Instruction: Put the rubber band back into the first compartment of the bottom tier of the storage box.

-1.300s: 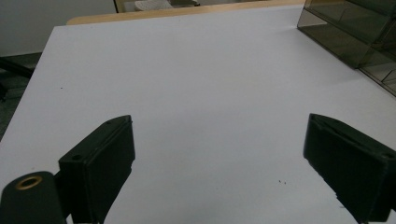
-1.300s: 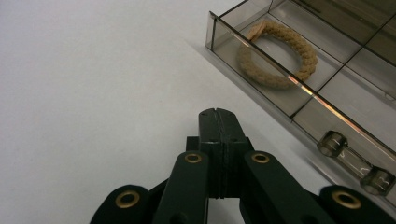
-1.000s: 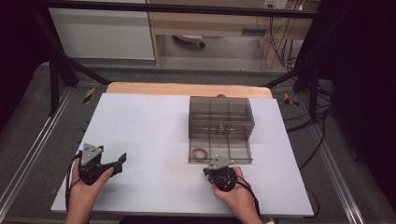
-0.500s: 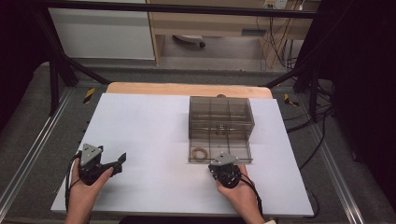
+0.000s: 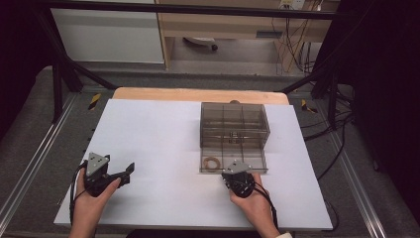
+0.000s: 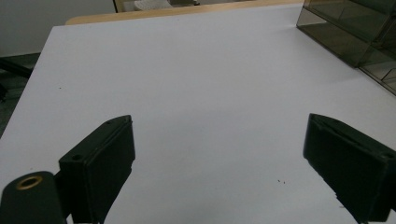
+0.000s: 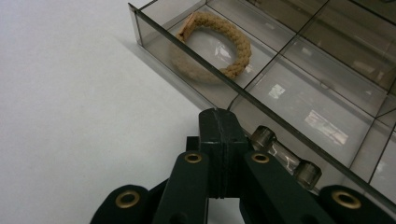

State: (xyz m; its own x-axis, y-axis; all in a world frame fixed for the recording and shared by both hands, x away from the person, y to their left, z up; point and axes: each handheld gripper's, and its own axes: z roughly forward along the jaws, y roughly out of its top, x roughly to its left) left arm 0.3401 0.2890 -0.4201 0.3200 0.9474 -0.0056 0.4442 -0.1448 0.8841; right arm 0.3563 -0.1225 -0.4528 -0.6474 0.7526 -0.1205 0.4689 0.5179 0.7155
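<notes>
A smoky clear drawer box (image 5: 235, 124) stands on the white table (image 5: 158, 134), right of centre. Its bottom drawer (image 5: 255, 162) is pulled out toward me, and a tan rope ring (image 5: 212, 162) lies in the drawer's left compartment. My right gripper (image 5: 237, 170) is shut with nothing between its jaws, right at the drawer's front wall. In the right gripper view the shut jaws (image 7: 218, 119) sit just left of the drawer's clear bar handle (image 7: 280, 151), with the ring (image 7: 212, 44) beyond the wall. My left gripper (image 5: 128, 173) rests open at the table's near left, nothing between its fingers (image 6: 217, 126).
The box's corner (image 6: 345, 32) lies far right of the left gripper, with bare white tabletop between them. A wooden edge (image 5: 198, 94) borders the table's far side. Metal rails and cables run along both sides on the floor.
My right hand has crept slightly forward toward the drawer front. The left hand, drawer and ring have not moved.
</notes>
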